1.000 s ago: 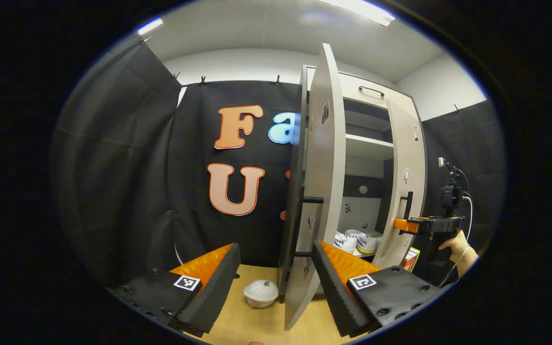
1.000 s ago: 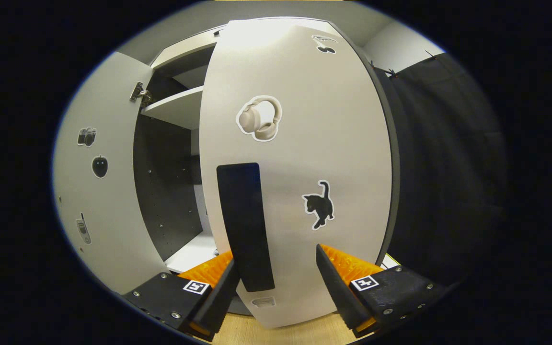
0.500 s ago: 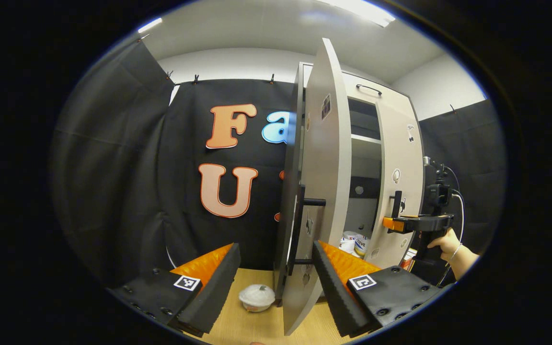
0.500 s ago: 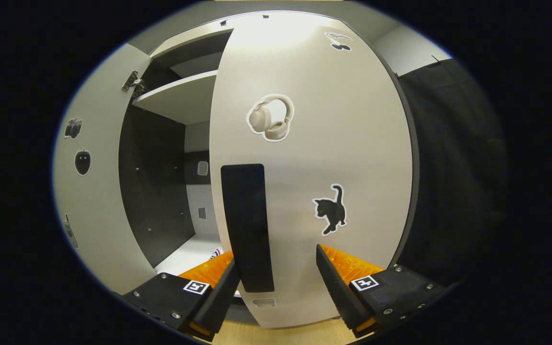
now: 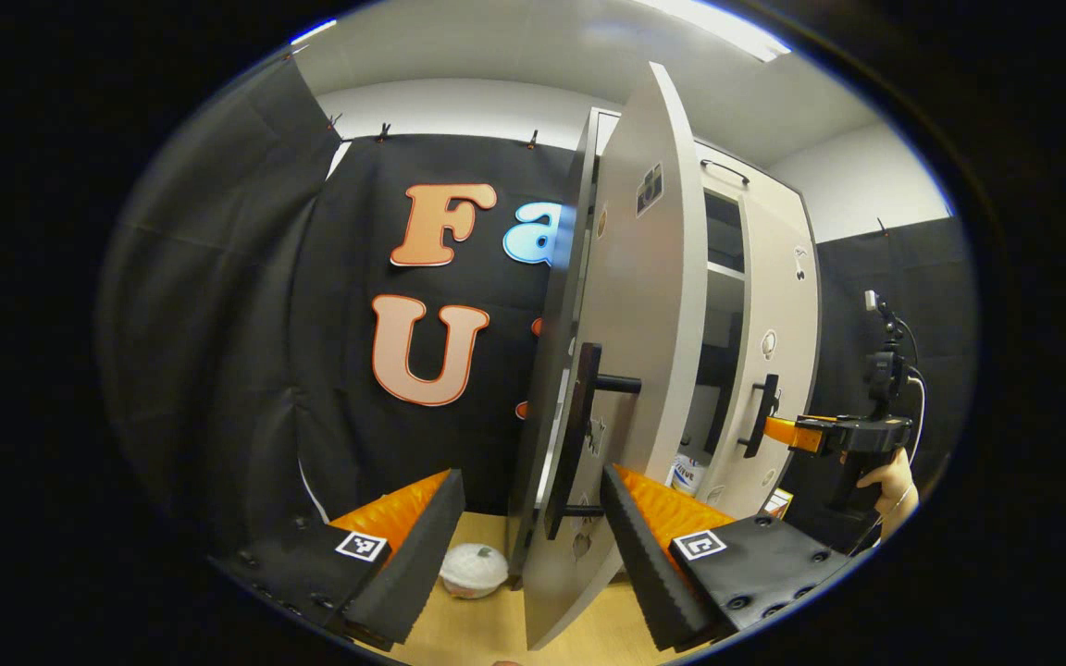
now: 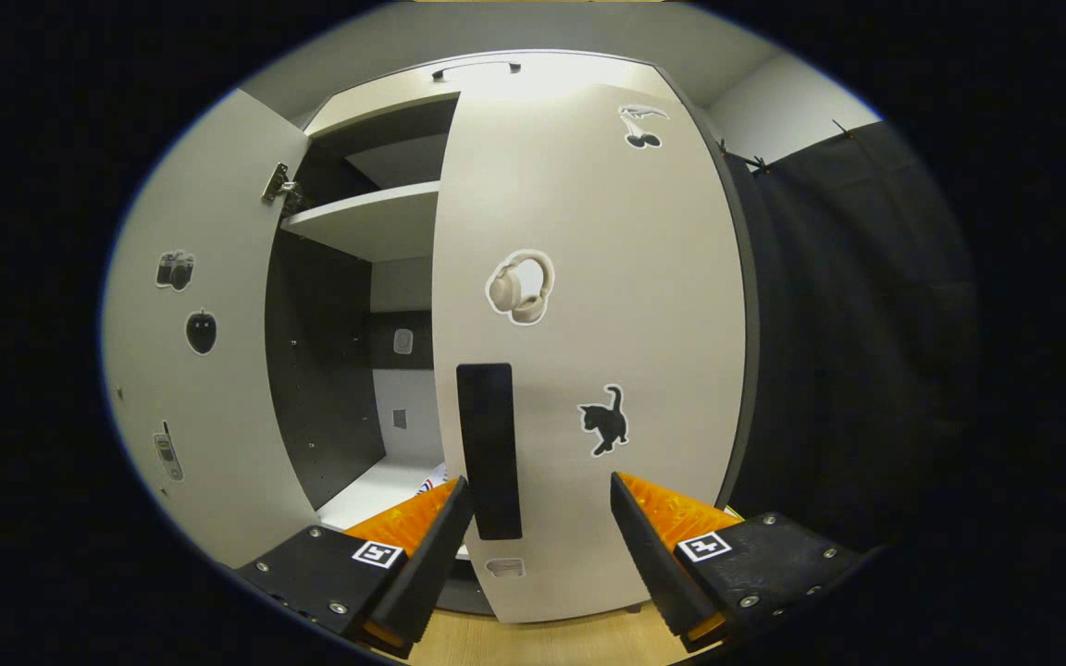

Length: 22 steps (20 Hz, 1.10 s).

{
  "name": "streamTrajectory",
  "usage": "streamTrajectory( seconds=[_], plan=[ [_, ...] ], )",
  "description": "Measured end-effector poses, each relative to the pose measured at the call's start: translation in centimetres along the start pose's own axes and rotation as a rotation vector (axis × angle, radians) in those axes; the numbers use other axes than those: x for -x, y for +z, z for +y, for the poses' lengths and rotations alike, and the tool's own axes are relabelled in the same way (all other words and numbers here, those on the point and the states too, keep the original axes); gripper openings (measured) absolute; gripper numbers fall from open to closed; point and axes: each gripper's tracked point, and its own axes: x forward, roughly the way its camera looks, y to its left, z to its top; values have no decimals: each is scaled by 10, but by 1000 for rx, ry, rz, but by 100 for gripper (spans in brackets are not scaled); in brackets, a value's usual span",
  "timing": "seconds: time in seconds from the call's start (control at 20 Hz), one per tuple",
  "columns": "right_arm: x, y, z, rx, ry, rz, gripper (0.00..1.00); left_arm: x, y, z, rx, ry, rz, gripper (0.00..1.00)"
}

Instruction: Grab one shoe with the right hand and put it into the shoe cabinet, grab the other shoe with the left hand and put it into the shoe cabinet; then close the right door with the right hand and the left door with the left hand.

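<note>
— Right gripper view, near to far: right gripper [image 6: 538, 546] spread wide, gripping nothing; black handle [image 6: 489, 450] upright just ahead, nearer its left finger; right door [image 6: 588, 351] face-on behind it, almost closed.

— And beyond?

— Ahead-left, a gap onto the shelf [image 6: 366, 217] and a sliver of shoe [image 6: 429, 483] low inside.

— Left gripper view?

— Left gripper [image 5: 528, 546] also wide and empty; left door [image 5: 625, 370] edge-on straight ahead, far more open, its long handle [image 5: 575, 435] vertical. Nearer hand for that door, by judgement. White bowl [image 5: 473, 569] on the floor just ahead, left of the door, outside the closing swing.
</note>
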Motion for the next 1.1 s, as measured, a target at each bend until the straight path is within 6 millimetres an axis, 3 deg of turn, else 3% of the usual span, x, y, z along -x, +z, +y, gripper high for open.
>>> streamTrajectory(
  seconds=[0.05,0.1,0.2,0.55,0.6,0.7,1.1],
  plan=[
    [7,5,-2,-1,-1,-10,92,0,0,-2,-9,-3,3,99],
    [11,8,-4,-3,0,-16,92,0,1,-3,-29,0,2,94],
    [20,16,-8,-5,-3,-34,92,-1,4,-9,-76,-1,4,97],
    [48,36,-25,10,-24,-80,92,-14,-7,-61,-76,-131,27,99],
    [52,39,-28,11,-30,-87,92,-15,-8,-70,-81,-142,29,94],
    [60,45,-34,12,-36,-104,92,-14,-11,-84,-78,-167,35,94],
    [91,63,-62,36,-79,-152,92,-40,-19,-122,-33,-229,59,94]
  ],
)
